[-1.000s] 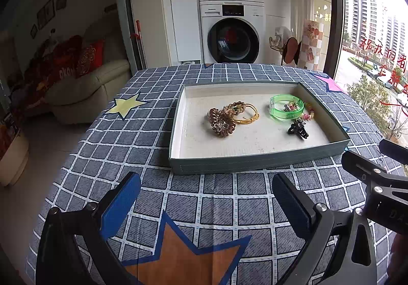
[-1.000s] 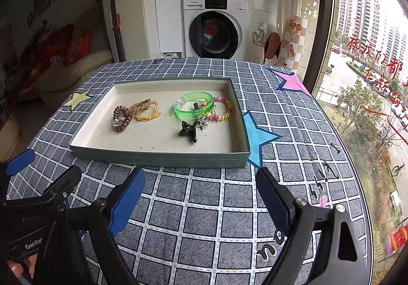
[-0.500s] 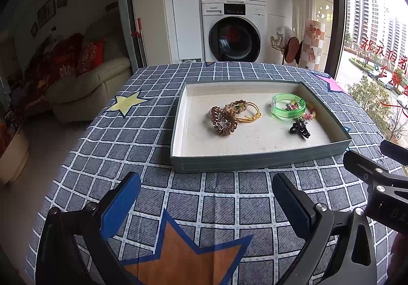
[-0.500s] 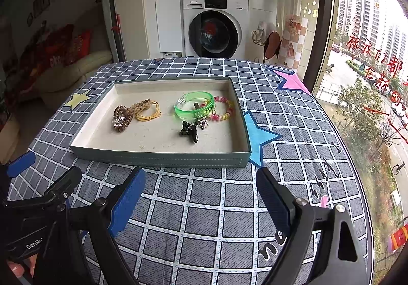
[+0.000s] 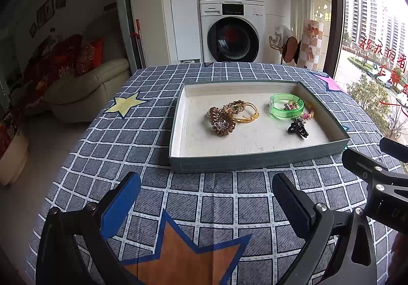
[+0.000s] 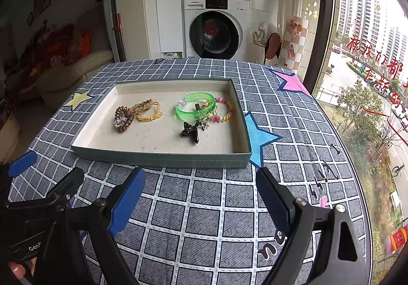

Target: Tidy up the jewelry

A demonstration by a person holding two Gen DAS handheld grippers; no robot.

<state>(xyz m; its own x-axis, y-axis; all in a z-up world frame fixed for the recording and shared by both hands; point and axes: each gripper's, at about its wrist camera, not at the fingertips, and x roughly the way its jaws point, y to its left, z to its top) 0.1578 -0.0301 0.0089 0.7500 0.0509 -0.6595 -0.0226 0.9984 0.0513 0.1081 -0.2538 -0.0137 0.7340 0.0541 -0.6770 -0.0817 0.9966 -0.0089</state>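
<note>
While both claws hang above the checked tablecloth [image 5: 204,198], the left gripper [image 5: 204,206] and right gripper [image 6: 201,198] stand wide open, holding and touching nothing. All jewelry lies inside the tray [image 6: 163,157] ahead: green bangle [image 6: 196,106], black clip [image 6: 190,132].

The bench cloth [image 6: 204,208] is grey-blue with a white grid and coloured stars. A grey-green tray [image 6: 163,157] with a cream floor holds a translucent green bangle [image 6: 195,106] and a brown coil tie [image 6: 122,119].
</note>
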